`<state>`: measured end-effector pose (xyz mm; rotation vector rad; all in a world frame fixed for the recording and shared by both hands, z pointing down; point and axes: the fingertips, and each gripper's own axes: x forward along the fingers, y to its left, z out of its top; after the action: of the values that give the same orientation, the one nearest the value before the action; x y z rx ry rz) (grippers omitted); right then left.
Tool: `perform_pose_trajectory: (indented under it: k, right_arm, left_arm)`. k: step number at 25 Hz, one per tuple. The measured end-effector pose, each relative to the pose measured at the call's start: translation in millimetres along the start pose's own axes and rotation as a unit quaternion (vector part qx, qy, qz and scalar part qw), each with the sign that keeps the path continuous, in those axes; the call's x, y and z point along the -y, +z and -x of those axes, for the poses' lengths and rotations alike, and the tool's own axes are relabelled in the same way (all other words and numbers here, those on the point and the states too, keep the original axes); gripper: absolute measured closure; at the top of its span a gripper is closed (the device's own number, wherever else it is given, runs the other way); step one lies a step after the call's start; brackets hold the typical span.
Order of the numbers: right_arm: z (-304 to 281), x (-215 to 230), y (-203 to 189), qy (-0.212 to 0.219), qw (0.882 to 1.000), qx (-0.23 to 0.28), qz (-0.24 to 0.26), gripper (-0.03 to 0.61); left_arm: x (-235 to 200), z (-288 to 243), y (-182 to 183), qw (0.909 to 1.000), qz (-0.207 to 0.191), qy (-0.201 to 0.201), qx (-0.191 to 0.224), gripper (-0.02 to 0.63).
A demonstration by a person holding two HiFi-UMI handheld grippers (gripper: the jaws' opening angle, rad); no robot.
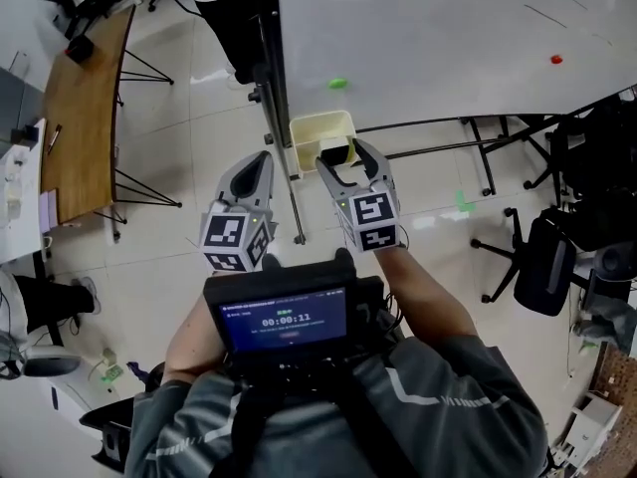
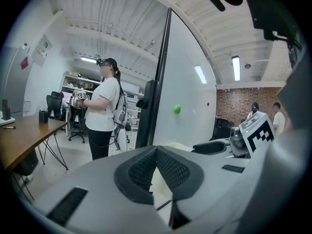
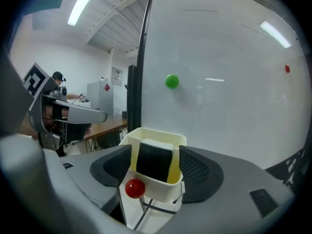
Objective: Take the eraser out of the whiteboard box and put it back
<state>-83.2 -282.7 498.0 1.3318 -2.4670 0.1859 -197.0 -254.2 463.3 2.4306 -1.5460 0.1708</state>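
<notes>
A wooden desk (image 1: 85,118) is running along the far left of the room, seen from above in the head view. To its right, at the far edge, a person in a white top (image 1: 224,8) is standing beside the whiteboard's dark post.

Nearer, the wearer's arms in grey sleeves are reaching forward over a chest-mounted screen (image 1: 287,322). The left gripper (image 1: 261,162) is hanging in the air left of the box, apart from it. Its own view is showing its two dark pads meeting at the tips, with nothing between them.

Just to the right, a cream box (image 1: 318,119) is hanging at the lower left corner of the whiteboard (image 1: 448,28). The right gripper (image 1: 348,167) is pointing into the box's near end. Its jaws are standing wide apart, one on each side of the box, close to the walls; whether they are touching the walls cannot be told. The eraser (image 3: 155,161) is standing upright inside the box, between the two jaws, with its black face turned toward the gripper and a white edge on top. Neither pad is pressing on it. A red ball (image 3: 135,188) is sitting on the near outer wall of the box, below the eraser.

Farther right on the whiteboard, a green magnet (image 1: 338,84) is sitting above the box, and a small red magnet (image 1: 555,59) is sitting well to the right. At the right edge of the floor, a black office chair (image 1: 542,257) is standing near the board's legs.
</notes>
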Motion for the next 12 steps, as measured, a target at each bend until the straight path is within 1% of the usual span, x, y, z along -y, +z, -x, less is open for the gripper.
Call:
perform_pose_trajectory:
  k: [4, 7, 8, 10, 12]
  right_arm:
    - [17, 2, 19, 0.012, 0.999, 0.03, -0.003, 0.242]
    - [33, 7, 52, 0.023, 0.998, 0.062, -0.002, 0.246]
    - [40, 8, 64, 0.027, 0.997, 0.074, -0.004, 0.282]
    - [56, 13, 86, 0.036, 0.994, 0.099, -0.008, 0.377]
    - [72, 17, 107, 0.046, 0.991, 0.124, -0.013, 0.442]
  left_arm:
    - [-1, 11, 22, 0.9997, 0.005, 0.005, 0.024, 0.581]
    - [-3, 21, 53, 0.9982, 0.002, 0.011, 0.059, 0.581]
    - [-3, 26, 63, 0.9975, -0.001, 0.014, 0.07, 0.581]
    - [-1, 33, 81, 0.9961, -0.01, 0.017, 0.086, 0.581]
    - [5, 39, 97, 0.9949, -0.022, 0.019, 0.097, 0.581]
